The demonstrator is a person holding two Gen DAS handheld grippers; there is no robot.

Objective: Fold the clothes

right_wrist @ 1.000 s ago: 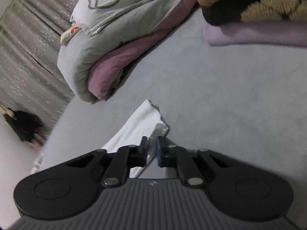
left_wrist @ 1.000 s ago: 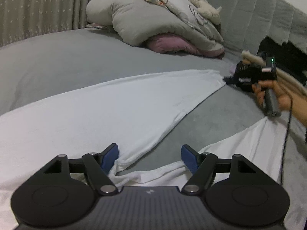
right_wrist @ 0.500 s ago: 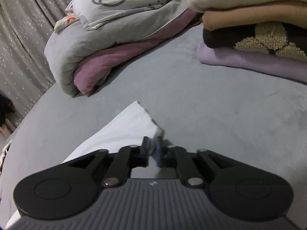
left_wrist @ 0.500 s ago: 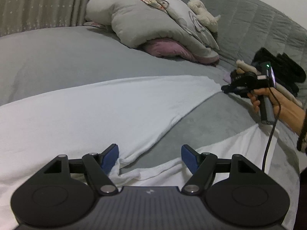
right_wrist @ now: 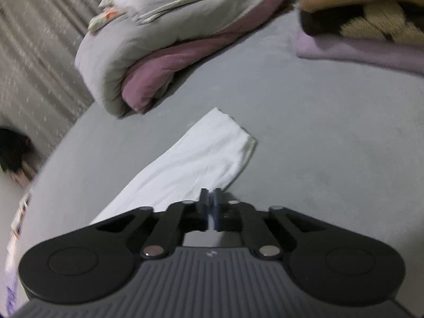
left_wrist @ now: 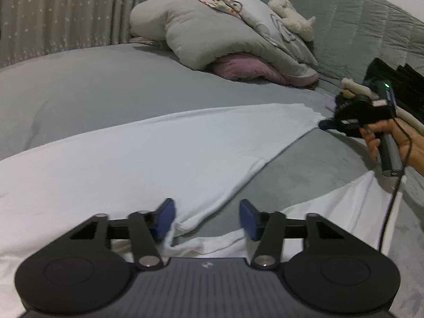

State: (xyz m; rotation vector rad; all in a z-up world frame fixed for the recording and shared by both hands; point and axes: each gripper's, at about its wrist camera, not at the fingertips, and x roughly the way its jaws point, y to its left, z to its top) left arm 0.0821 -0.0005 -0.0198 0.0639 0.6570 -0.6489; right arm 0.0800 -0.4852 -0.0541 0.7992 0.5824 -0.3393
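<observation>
Left gripper (left_wrist: 206, 218): jaws closing, a bunched fold of the white garment (left_wrist: 148, 159) between the pads, left pad touching cloth, right pad apart, so no grip yet. The garment's long piece, likely a sleeve or leg, runs from here up and right across the grey bed (left_wrist: 79, 79) to its far end. There the right gripper (right_wrist: 211, 204) is pinched together at the garment's (right_wrist: 201, 153) near edge; whether cloth is caught is blurred. Pillows (left_wrist: 212, 34) lie beyond.

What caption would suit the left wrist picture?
Left gripper closing its fingers around a white garment on a grey bed, right gripper at the sleeve end.
</observation>
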